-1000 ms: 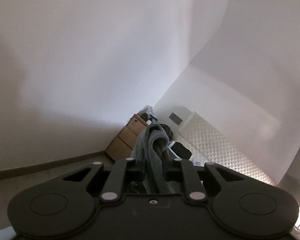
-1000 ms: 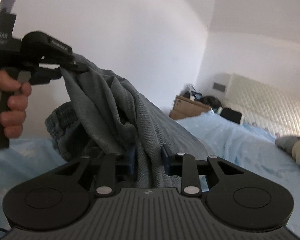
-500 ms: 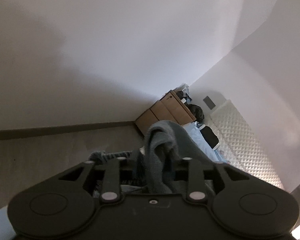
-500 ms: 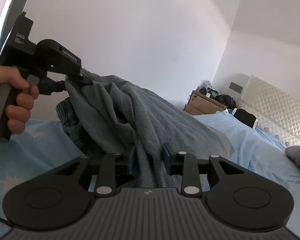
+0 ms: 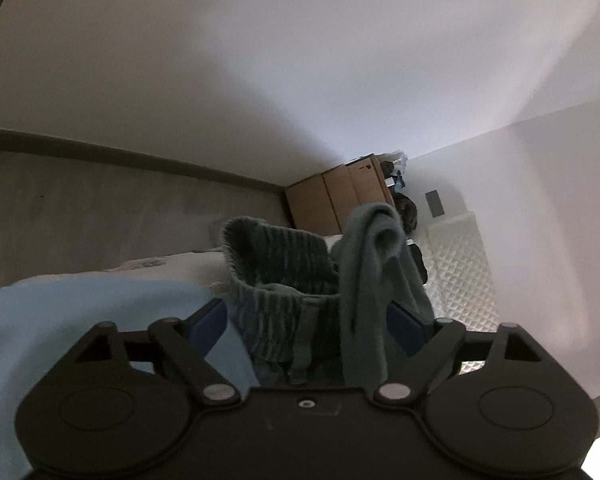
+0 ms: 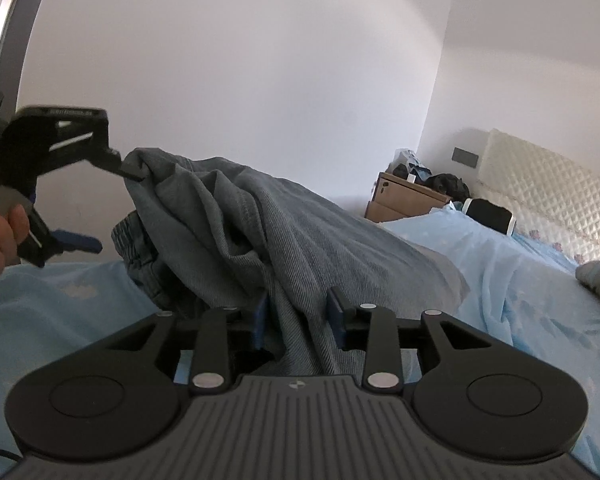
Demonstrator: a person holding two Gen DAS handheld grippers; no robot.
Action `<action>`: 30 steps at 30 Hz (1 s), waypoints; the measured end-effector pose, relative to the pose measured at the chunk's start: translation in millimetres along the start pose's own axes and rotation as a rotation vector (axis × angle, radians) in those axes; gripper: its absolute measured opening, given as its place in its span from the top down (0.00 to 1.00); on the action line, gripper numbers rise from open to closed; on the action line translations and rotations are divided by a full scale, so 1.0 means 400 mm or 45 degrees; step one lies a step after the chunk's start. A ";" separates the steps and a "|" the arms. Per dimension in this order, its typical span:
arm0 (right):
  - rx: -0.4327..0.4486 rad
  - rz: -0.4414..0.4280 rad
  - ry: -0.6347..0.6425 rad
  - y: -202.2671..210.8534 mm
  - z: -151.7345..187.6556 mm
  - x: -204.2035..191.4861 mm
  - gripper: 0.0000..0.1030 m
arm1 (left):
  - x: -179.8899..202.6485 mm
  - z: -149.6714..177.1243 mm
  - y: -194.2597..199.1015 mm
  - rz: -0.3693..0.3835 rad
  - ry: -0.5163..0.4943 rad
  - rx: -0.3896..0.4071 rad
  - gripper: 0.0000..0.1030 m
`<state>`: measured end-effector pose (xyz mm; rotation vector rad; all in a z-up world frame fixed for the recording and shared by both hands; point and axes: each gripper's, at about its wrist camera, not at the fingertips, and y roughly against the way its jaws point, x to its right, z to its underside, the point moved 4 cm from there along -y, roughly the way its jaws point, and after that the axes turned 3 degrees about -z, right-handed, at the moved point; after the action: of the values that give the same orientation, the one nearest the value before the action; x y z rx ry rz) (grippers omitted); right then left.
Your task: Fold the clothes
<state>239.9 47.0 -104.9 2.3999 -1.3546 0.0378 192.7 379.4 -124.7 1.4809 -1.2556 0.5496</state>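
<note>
Grey trousers (image 6: 260, 232) lay heaped on blue bedsheet (image 6: 520, 280). Left gripper (image 5: 306, 316) jaws just opened wide, fabric loose between them. Right gripper (image 6: 296, 316) clamped on trouser fold.

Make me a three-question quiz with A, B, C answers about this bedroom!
1. Where are the trousers?
A on the floor
B on the bed
C in a drawer

2. What colour is the bed sheet?
A light blue
B red
C green

3. How do the jaws of the left hand-held gripper stand?
A wide open
B shut tight
C broken off

Answers:
1 B, they are heaped on the sheet.
2 A, pale blue shows all around the trousers.
3 A, the jaws have just been opening and stand far apart, with trouser cloth between them.
</note>
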 end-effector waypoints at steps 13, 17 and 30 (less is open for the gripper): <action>-0.004 -0.020 -0.060 0.009 0.004 0.005 0.65 | 0.044 -0.009 -0.142 0.055 0.037 -0.083 0.04; -0.005 -0.022 -0.067 0.007 0.004 0.006 0.65 | 0.074 -0.011 -0.199 0.107 0.056 -0.075 0.01; -0.025 -0.064 -0.147 0.015 0.001 0.018 0.63 | 0.168 0.041 -0.237 0.119 -0.198 -0.048 0.00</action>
<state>238.7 38.1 -101.7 2.4518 -1.3371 -0.1294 296.4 325.3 -112.9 1.4613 -1.4548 0.4762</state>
